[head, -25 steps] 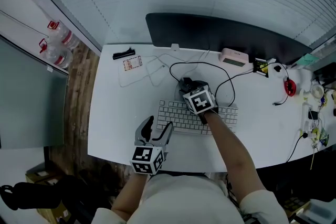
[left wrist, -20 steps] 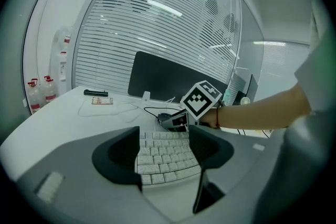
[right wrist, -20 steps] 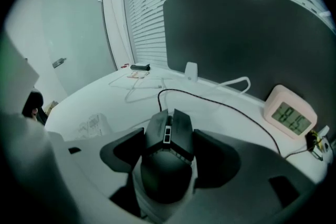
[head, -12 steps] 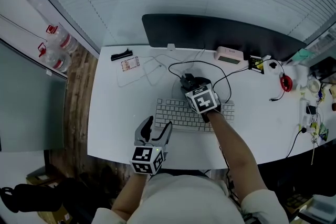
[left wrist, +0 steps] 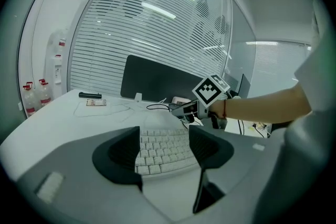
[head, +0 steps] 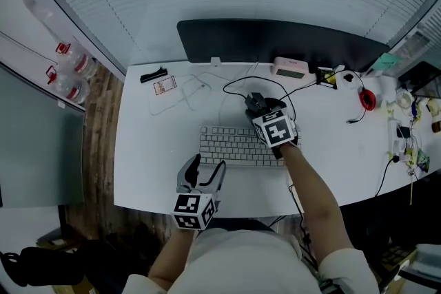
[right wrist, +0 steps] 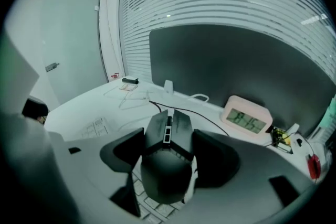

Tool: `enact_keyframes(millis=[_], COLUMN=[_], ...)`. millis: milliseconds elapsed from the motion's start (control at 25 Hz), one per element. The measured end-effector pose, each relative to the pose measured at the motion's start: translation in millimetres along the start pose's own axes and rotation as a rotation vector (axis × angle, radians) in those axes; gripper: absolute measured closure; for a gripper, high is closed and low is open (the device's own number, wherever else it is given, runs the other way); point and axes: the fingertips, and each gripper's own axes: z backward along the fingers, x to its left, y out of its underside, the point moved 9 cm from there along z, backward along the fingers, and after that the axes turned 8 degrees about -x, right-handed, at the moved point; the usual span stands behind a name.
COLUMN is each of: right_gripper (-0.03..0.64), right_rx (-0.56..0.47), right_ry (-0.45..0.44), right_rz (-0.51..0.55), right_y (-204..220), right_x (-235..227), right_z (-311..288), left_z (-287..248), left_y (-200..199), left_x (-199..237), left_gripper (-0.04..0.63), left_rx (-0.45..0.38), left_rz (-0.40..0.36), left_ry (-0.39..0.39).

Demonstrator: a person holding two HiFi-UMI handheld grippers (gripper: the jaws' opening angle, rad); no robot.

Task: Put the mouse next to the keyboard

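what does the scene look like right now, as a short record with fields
right gripper: shut on the mouse
mouse position: over the right end of the keyboard, not yet beside it
left gripper: open, empty, over the front of the desk
behind keyboard: clock

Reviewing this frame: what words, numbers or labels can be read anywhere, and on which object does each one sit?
"8:15": on the display of the digital clock, read in the right gripper view.
Card on the desk: print too small to read.
Keyboard: key legends too blurred to read.
Bottles at the left: labels unreadable.
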Motion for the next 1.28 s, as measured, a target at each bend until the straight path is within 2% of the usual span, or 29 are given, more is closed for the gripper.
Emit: enact_keyframes(millis=[560, 960, 1280], right_gripper=[0.321, 0.321, 0.321], right_rx=[-0.011, 0.013, 0.042], right_ry=[0.174, 0.318, 0.388], right_rz=[-0.081, -0.177, -0.214], right_y=[36.1, 87.2, 124.8], right_x=[-44.2, -77.2, -92.6], right_z=[67.0, 118.7, 148.7], left_z=[11.7, 5.3, 0.9], left_y=[4.3, 10.8, 15.6], left_x=[-14.4, -40.1, -59.7], left_gripper=[0.302, 0.302, 0.302], left_rx=[0.016, 0.036, 0.048], left_rz=[-0.027, -0.039, -0.053], left_ry=[0.053, 0.119, 0.164])
